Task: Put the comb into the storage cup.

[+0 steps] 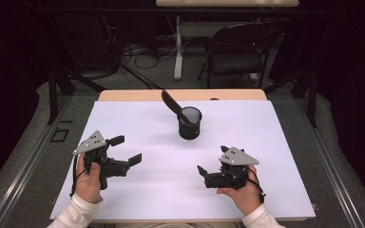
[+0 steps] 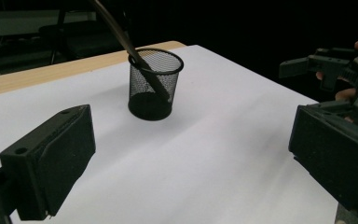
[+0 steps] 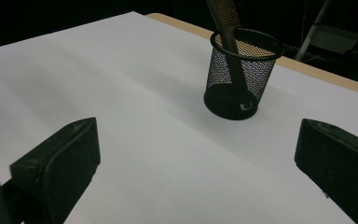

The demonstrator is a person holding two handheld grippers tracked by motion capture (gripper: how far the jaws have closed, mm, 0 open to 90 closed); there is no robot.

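From the high view, a black wire-mesh cylindrical cup stands upright on the white sheet-covered table, toward its far middle, with a dark flat comb leaning out of it up and to the left. The left gripper sits near the table's front left, held in a hand with a white sleeve, its jaws spread wide and holding nothing. The right gripper rests at the front right, low on the sheet, pointing left; here its jaws look foreshortened, so their gap is hard to judge. Both grippers are well apart from the cup, with bare sheet between. Beyond the table's wooden far edge stand a black folding chair and a white table leg among loose cables on the floor.

The left gripper view looks across the sheet at the mesh cup, with the comb's handle rising from its rim toward the upper left. The black jaws stand far apart at either side, empty. At the right edge the other gripper shows, fingers behind it.

The right gripper view settles what the high view left unclear: its two jaws stand wide apart, nothing between them. The cup is ahead and slightly right, and the comb's teeth are visible above the rim, its lower end resting on the cup's floor.
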